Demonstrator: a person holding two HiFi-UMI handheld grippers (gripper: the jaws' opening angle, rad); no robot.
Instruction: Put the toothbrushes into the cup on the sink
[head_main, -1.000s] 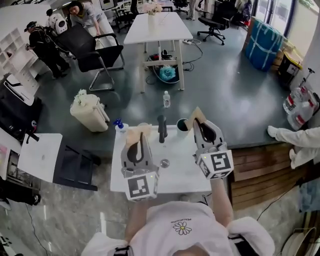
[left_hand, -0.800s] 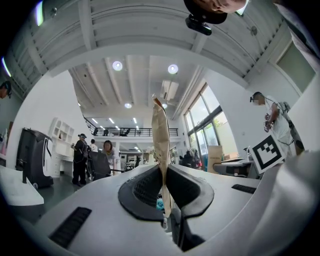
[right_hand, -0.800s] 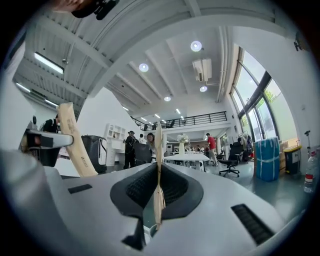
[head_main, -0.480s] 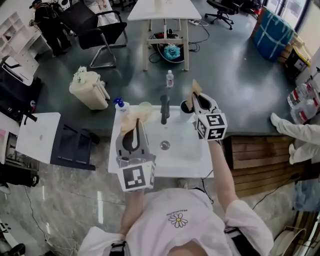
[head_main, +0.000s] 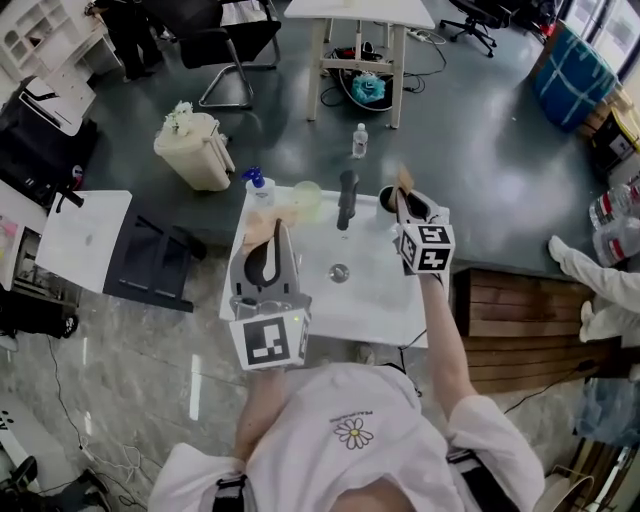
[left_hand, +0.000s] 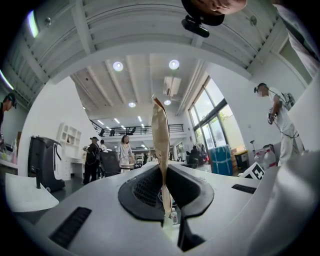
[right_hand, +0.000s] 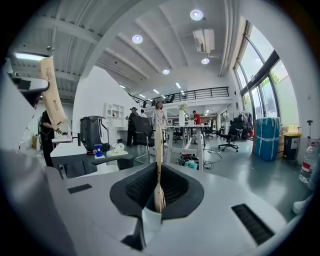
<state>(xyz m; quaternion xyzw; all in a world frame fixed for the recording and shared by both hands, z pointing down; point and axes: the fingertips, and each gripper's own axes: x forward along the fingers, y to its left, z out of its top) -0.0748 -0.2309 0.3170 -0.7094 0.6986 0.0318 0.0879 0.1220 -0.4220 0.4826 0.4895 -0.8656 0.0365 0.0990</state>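
Note:
A white sink (head_main: 375, 315) fills the middle of the head view, with a dark cup (head_main: 386, 200) at its back right corner. My left gripper (head_main: 267, 243) is over the sink's left side, shut on a toothbrush in a tan paper wrapper (head_main: 259, 229); in the left gripper view that wrapped toothbrush (left_hand: 161, 145) stands up between the jaws (left_hand: 165, 187). My right gripper (head_main: 407, 203) is beside the dark cup, shut on a second tan wrapped toothbrush (head_main: 404, 181), which rises thin and upright (right_hand: 158, 150) from the closed jaws (right_hand: 159, 189) in the right gripper view.
A black faucet (head_main: 347, 197) stands at the sink's back, with a pale cup (head_main: 306, 196) and a blue-topped pump bottle (head_main: 259, 183) to its left. A wooden counter (head_main: 505, 315) adjoins the sink on the right. A bin (head_main: 196, 150) and water bottle (head_main: 360, 140) are on the floor beyond.
My right gripper has come down with its toothbrush and now sits close beside the dark cup. The left gripper has stayed over the sink's left side.

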